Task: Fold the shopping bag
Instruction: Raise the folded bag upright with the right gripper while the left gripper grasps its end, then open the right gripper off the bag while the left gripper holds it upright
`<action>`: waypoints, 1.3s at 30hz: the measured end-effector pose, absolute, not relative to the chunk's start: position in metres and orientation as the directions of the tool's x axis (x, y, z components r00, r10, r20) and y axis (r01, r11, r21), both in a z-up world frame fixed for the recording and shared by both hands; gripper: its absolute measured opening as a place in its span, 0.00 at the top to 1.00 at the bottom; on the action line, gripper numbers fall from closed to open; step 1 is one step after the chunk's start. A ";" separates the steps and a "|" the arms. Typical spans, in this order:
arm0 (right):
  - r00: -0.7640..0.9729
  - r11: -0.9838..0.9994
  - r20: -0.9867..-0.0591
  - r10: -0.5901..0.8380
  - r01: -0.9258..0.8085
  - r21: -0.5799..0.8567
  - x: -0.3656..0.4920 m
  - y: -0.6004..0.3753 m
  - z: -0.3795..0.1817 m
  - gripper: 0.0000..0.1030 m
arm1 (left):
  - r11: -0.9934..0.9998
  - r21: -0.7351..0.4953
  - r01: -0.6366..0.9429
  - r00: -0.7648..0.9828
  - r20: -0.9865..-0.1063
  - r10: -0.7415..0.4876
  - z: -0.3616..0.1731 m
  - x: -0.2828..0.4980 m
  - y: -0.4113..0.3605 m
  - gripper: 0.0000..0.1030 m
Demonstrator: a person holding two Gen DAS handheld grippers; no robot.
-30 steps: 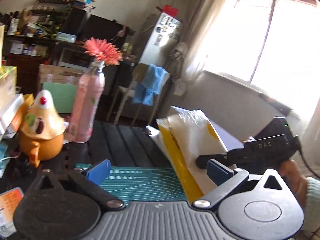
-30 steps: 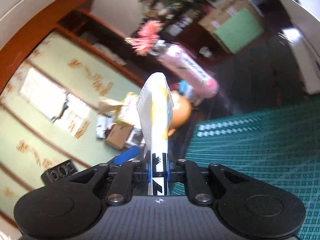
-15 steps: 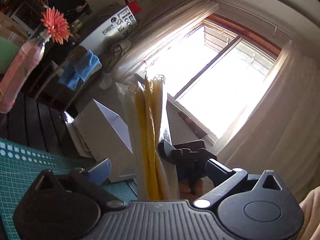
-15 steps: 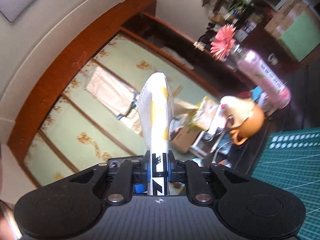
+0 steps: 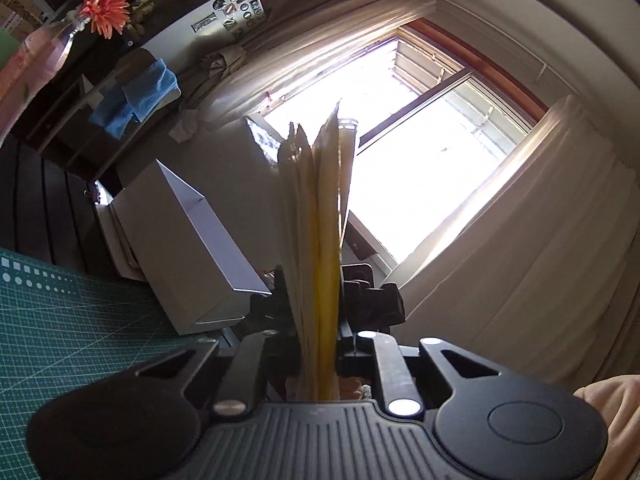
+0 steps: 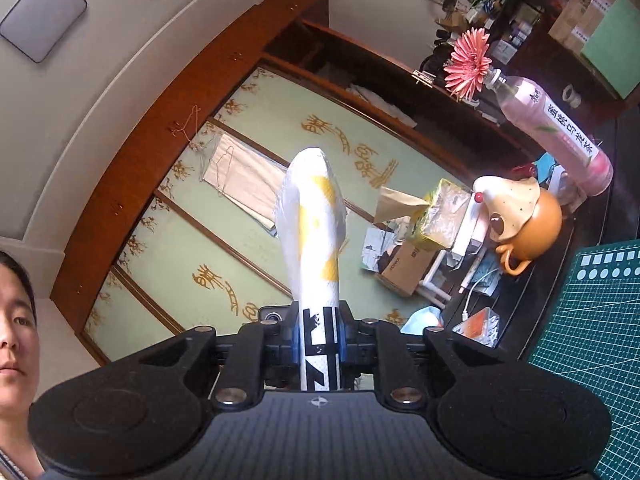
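The shopping bag [image 5: 320, 232] is a white and yellow plastic bag, folded into a flat strip and held up in the air, edge-on. My left gripper [image 5: 318, 344] is shut on one end of it. My right gripper [image 6: 319, 340] is shut on the other end, where the bag [image 6: 316, 232] shows black print and rises as a narrow rounded fold. The other gripper's black body [image 5: 368, 296] shows just behind the bag in the left wrist view. Both grippers tilt upward, away from the green cutting mat [image 5: 60, 320].
A white open box [image 5: 188, 248] stands by the mat's far edge. A pink bottle with a flower [image 6: 552, 120], an orange chick-shaped pot [image 6: 524, 220] and clutter sit at the table's side. The mat also shows in the right wrist view [image 6: 592, 340]. A person's face [image 6: 16, 336] is at lower left.
My left gripper, open a second ago, has swung upward and closed on the bag. My right gripper has tilted further up, keeping its hold on the bag.
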State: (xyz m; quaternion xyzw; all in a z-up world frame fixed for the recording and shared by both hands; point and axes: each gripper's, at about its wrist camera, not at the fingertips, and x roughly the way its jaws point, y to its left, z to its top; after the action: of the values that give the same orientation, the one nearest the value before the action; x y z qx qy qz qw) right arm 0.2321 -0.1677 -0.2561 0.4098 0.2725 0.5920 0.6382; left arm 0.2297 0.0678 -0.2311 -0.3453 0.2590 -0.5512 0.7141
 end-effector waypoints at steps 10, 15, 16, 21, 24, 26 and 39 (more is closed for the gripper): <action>0.209 0.016 0.126 0.970 -0.570 0.821 0.237 -0.186 -0.246 0.59 | 0.096 -0.786 0.611 0.134 -0.017 -0.991 -0.237 0.231 0.056 0.87; 0.191 0.012 0.130 0.973 -0.603 0.797 0.237 -0.177 -0.245 0.84 | 0.104 -0.786 0.609 0.160 -0.007 -0.987 -0.238 0.233 0.059 0.79; 0.182 -0.009 0.148 0.972 -0.602 0.799 0.236 -0.176 -0.247 0.84 | 0.109 -0.786 0.608 0.179 0.002 -0.984 -0.237 0.233 0.062 0.76; 0.116 -0.051 0.145 0.983 -0.584 0.810 0.238 -0.168 -0.254 0.85 | 0.106 -0.799 0.592 0.254 0.060 -0.965 -0.235 0.236 0.082 0.56; 0.075 -0.068 0.134 0.988 -0.571 0.818 0.238 -0.162 -0.258 0.85 | 0.076 -0.806 0.587 0.267 0.103 -0.958 -0.233 0.237 0.094 0.56; 0.047 -0.079 0.128 0.991 -0.563 0.823 0.238 -0.158 -0.261 0.85 | 0.056 -0.804 0.592 0.257 0.123 -0.959 -0.231 0.237 0.097 0.56; 0.000 -0.082 0.100 0.995 -0.573 0.815 0.228 -0.159 -0.255 0.83 | 0.053 -0.827 0.560 0.254 0.110 -0.961 -0.237 0.239 0.095 0.73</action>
State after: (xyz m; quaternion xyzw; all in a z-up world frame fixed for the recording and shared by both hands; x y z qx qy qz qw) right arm 0.2284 -0.1585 -0.2554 0.3574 0.2950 0.6428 0.6100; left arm 0.2390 0.0952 -0.2371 -0.4026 0.2488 -0.5579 0.6818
